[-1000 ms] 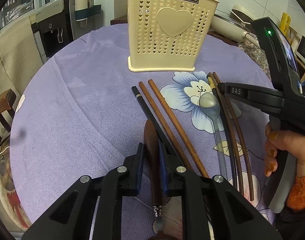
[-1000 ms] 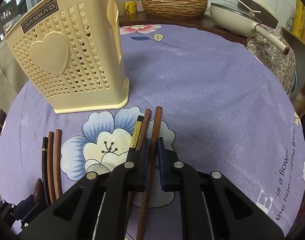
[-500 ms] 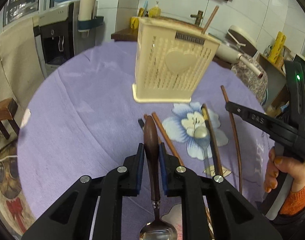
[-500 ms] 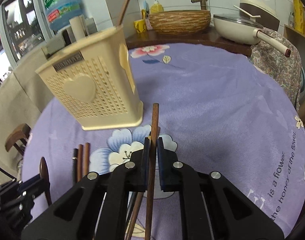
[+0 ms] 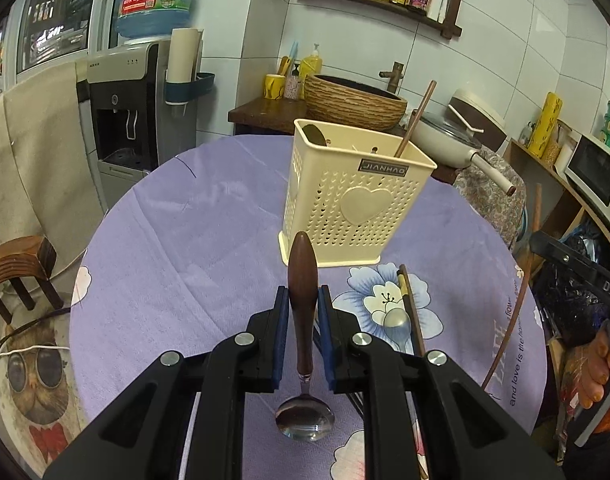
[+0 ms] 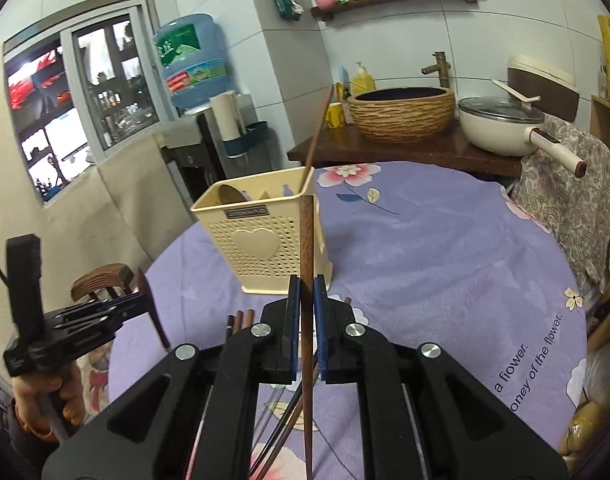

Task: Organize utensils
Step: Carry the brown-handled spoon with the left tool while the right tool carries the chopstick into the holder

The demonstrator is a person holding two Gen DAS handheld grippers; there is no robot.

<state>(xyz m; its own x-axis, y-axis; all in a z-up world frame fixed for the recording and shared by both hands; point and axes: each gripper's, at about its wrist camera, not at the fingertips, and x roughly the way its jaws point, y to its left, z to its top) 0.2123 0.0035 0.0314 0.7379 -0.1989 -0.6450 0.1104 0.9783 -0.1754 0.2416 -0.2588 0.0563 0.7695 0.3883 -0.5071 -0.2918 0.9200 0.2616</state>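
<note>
A plate reading "JIANHAO" is showing on the cream utensil basket (image 5: 357, 216); "DAS" is showing on the right hand-held gripper (image 5: 577, 276); "is a flower" is running along the purple cloth (image 6: 457, 264) on the counter

The cream utensil holder (image 5: 357, 200) is being viewed by both wrist cameras from above the near side of the worktop (image 5: 177, 240), each looking forward along its own jaws. The holder (image 6: 265, 236) and the surrounding purple cloth are being shared by both views, at moderate closeness.
</note>
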